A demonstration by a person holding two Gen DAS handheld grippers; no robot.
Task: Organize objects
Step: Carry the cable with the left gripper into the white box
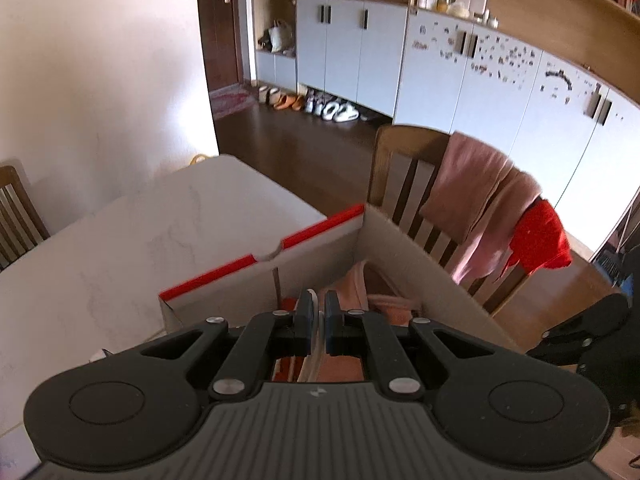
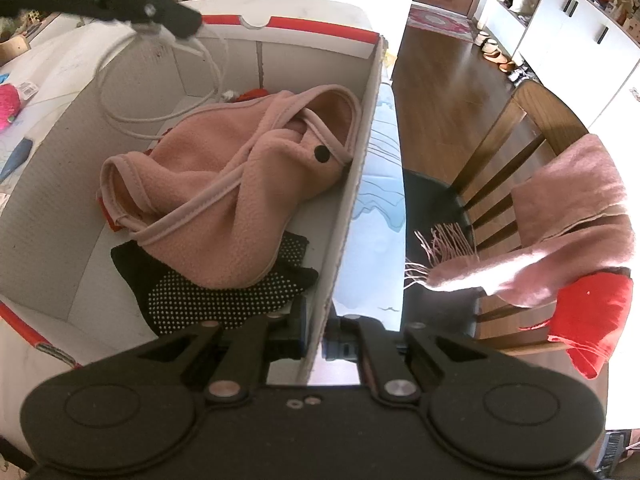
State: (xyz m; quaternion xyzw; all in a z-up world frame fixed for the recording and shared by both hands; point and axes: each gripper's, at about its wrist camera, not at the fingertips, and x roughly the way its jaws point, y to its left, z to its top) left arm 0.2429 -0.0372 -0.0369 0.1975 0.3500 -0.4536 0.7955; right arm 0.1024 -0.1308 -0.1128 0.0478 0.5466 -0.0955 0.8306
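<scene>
From the left wrist: left gripper (image 1: 318,304) pressed together on a thin white cable (image 1: 318,320), poised just above the open cardboard box (image 1: 420,256). Held over the box, judging by the task, so as to drop the cable in with the rest. Inside the box, a glimpse of pink fleece garment (image 1: 356,280). Under the box, a pale marble-look table (image 1: 160,232) reaching away to the box's left. Behind the box, a wooden chair (image 1: 404,152) draped with a pink scarf (image 1: 480,200) and a red cloth (image 1: 540,240). Far beyond the box: dark wood floor, pale cabinets, a row of shoes, a door.

From the right wrist: right gripper (image 2: 318,340) clamped on the box's near side wall (image 2: 352,208), one pad inside and one outside, probably to steady the box during loading. Above the box's far corner, the left gripper (image 2: 168,20), blurred, with the cable (image 2: 120,120) hanging from it in a loose loop down into the box. On the box floor, the fleece garment (image 2: 240,176) heaped in the middle, over a black dotted glove or sock (image 2: 224,296), hard to tell which. Just outside the wall, a blue-patterned table cover (image 2: 376,200); further from the box, the chair (image 2: 520,140) with scarf (image 2: 560,220) and red cloth (image 2: 592,320)
</scene>
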